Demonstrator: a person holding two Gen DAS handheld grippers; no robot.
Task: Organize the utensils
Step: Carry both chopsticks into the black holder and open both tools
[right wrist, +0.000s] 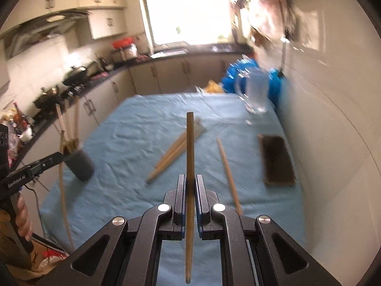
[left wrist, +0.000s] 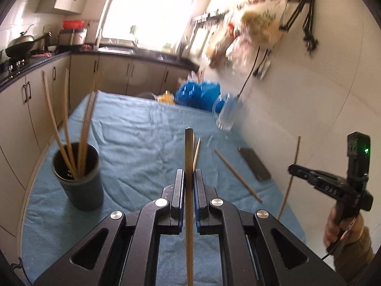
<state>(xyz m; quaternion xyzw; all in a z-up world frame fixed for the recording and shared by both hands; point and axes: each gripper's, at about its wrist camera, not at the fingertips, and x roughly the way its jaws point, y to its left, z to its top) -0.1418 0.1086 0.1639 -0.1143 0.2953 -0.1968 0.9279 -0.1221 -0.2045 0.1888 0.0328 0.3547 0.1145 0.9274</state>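
My left gripper (left wrist: 189, 175) is shut on a wooden chopstick (left wrist: 188, 152) that stands upright between its jaws, above the blue cloth. A dark cup (left wrist: 79, 178) with several chopsticks in it stands to its left. My right gripper (right wrist: 190, 181) is shut on another chopstick (right wrist: 189, 147), also upright. Loose chopsticks lie on the cloth: a pair (right wrist: 170, 156) ahead to the left and a single one (right wrist: 229, 175) to the right. The cup also shows in the right wrist view (right wrist: 81, 164) at far left. The right gripper and its chopstick show in the left wrist view (left wrist: 291, 168).
A blue cloth (left wrist: 133, 128) covers the table. A dark flat phone (right wrist: 277, 159) lies near the right wall. A clear glass mug (right wrist: 256, 91) stands at the far right, with blue bags (left wrist: 197, 93) behind. Kitchen counters run along the left and back.
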